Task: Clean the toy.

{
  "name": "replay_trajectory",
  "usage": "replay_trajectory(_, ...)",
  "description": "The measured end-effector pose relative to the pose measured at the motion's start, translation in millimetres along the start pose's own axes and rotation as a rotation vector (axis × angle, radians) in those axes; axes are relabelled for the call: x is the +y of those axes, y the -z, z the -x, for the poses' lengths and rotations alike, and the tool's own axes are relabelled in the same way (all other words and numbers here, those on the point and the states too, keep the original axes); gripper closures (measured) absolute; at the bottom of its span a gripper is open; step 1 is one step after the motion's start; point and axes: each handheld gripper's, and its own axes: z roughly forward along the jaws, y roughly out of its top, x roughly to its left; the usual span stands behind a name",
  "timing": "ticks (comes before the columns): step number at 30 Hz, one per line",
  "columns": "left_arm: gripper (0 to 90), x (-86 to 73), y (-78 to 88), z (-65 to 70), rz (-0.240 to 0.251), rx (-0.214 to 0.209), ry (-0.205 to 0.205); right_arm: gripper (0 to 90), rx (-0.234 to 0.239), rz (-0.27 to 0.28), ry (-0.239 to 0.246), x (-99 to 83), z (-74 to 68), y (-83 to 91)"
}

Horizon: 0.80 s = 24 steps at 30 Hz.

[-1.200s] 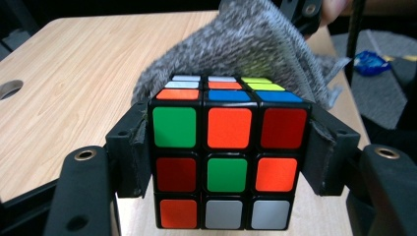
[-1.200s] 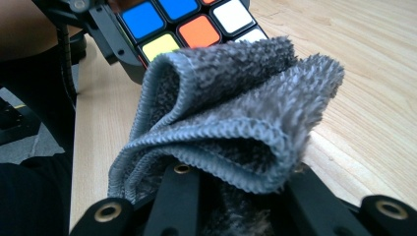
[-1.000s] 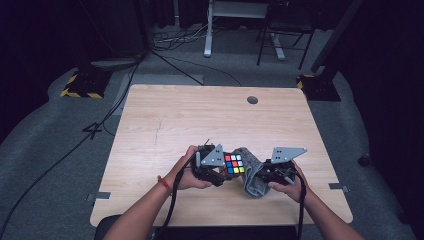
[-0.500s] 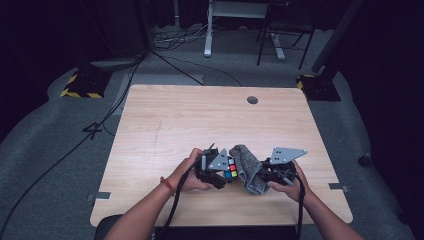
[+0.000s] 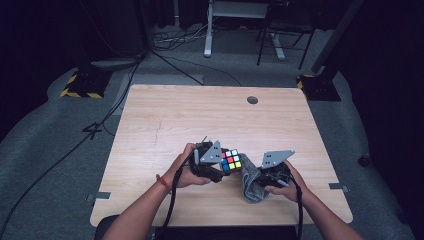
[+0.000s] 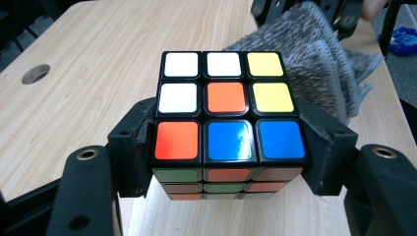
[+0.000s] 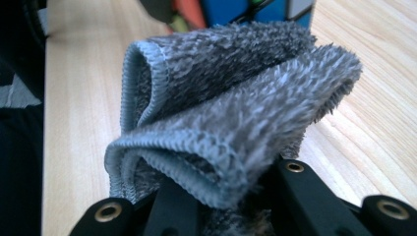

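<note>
A: What could have gone wrong from there?

B: As I judged it, the cube [image 6: 228, 115] could have twisted or popped out of the left gripper [image 5: 216, 162]; its jaws were closed tight on the lowest layer alone, one pad on each side, so a hard rub from the cloth [image 7: 231, 115] against the upper layers might have turned them or levered the cube loose.

A: And the cloth itself?

B: The right gripper [image 5: 270, 176] had its jaws shut on a bunched fold of it; in the right gripper view the grey pile rose from between the jaws at the bottom edge and filled the centre of the frame. If the fold had slid, the bare jaws could have scraped the stickers; how deep the cloth sat between them I couldn't quite tell, since the pile hid the pads.

A: Where did the cube lie relative to the grippers?

B: In the high view it sat just below the centre of the frame, over the near part of the table [image 5: 200, 115], at the tip of the left gripper; the cloth hung just right of it and a little lower. In the left gripper view the cube stood in the middle, white, yellow, orange and blue squares up, the cloth behind it at upper right, seemingly touching its far corner.
</note>
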Motion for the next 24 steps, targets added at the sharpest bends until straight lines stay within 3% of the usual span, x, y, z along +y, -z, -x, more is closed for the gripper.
replay_trajectory(3,33.9,-1.3,-1.5,0.8,-0.007,-0.018,0.004,79.0,-0.020,0.039,0.002,2.8,-1.2,5.8)
replay_trajectory(8,33.9,1.7,-14.8,13.7,-0.038,-0.073,-0.031,78.9,-0.090,0.150,-0.019,7.8,1.3,21.2)
replay_trajectory(11,33.9,3.5,-18.0,18.2,-0.030,-0.105,-0.039,78.8,-0.116,0.147,-0.029,6.4,4.2,22.0)
replay_trajectory(15,33.9,2.8,-22.2,20.1,-0.040,-0.106,-0.038,78.7,-0.130,0.104,-0.051,4.8,9.8,15.5)
replay_trajectory(18,33.9,-2.4,-26.7,17.4,-0.064,-0.102,-0.036,78.5,-0.125,0.023,-0.056,-0.8,15.2,1.5)
replay_trajectory(23,33.8,-14.6,-33.4,10.0,-0.073,-0.118,0.015,77.2,-0.116,-0.050,-0.069,-10.4,19.9,-9.9)
replay_trajectory(24,33.8,-15.7,-35.0,9.6,-0.081,-0.115,0.008,76.7,-0.117,-0.068,-0.069,-11.8,20.6,-10.6)
